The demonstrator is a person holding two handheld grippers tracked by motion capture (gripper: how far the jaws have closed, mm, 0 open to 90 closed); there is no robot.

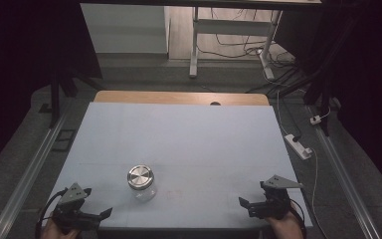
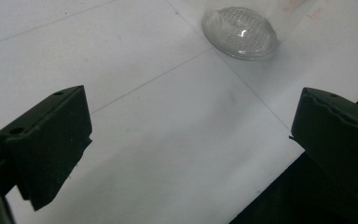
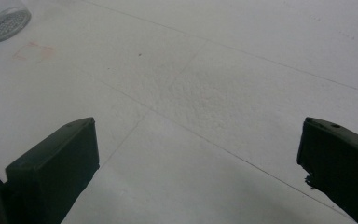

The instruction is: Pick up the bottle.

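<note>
from the high view, a clear glass jar (image 1: 141,182) with a ribbed metal lid (image 1: 140,176) is standing upright on the pale blue table cover (image 1: 189,134), toward the near left part of it. the left gripper (image 1: 95,215) is sitting at the near left corner in the person's hand (image 1: 54,230), close to the jar but apart from it, and the right gripper (image 1: 244,204) is resting at the near right edge, well away from the jar. nothing is lying between either gripper and the jar. a strip of bare wooden tabletop (image 1: 179,97) is showing past the cover's far edge, and beyond that a white desk frame (image 1: 195,45), loose cables on the floor and a white power strip (image 1: 298,146) to the right. in the left gripper view, the left gripper (image 2: 191,121) is holding its black jaws wide apart with nothing between them, and the jar (image 2: 240,31) is showing at the top, its dimpled round glass base pressed on the sheet, something the high view is not giving. thin straight lines are crossing the cover here, and its edge is dropping into dark at the lower right. in the right gripper view, the right gripper (image 3: 198,142) is likewise spread wide and empty over a grainy, pebbled patch of the cover, with the jar (image 3: 2,19) sitting far off in the top left corner beside a faint pink mark (image 3: 33,51).
</note>
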